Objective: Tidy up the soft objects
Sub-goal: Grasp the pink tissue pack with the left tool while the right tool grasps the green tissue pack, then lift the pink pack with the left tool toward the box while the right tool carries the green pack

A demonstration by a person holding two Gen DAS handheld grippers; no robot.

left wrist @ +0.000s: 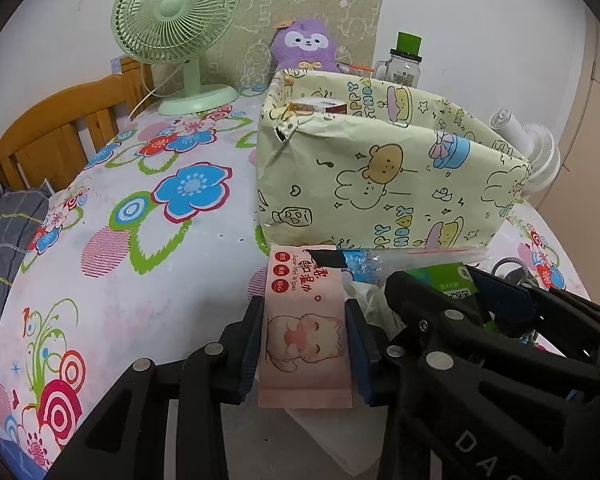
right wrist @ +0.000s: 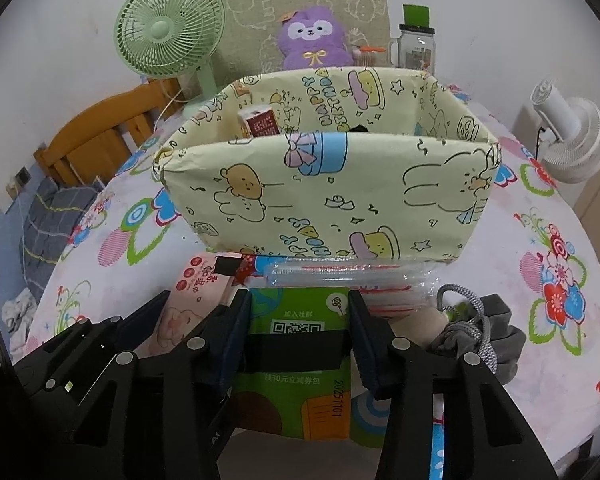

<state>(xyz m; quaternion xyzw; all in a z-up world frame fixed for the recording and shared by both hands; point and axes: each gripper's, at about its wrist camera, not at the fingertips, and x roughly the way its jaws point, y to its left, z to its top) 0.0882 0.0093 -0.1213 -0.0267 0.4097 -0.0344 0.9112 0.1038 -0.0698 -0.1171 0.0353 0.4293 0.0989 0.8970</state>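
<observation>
My left gripper [left wrist: 305,320] is shut on a pink wet-wipes pack [left wrist: 304,328] with a cat picture, just in front of the pale yellow cartoon-print storage box [left wrist: 380,184]. My right gripper [right wrist: 300,320] is shut on a green tissue pack [right wrist: 300,320] with a QR code, close beside the pink pack [right wrist: 196,292], in front of the same box [right wrist: 340,200]. A small red and white pack [right wrist: 260,122] stands inside the box. A clear plastic bag [right wrist: 340,276] lies between the packs and the box. A grey drawstring pouch [right wrist: 476,332] lies right of my right gripper.
The table has a flowered cloth [left wrist: 140,220]. A green desk fan [left wrist: 176,32], a purple plush toy [left wrist: 306,46] and a glass jar with a green lid [left wrist: 404,60] stand behind the box. A white fan [right wrist: 572,136] is at the right. A wooden bed frame [left wrist: 60,128] is at the left.
</observation>
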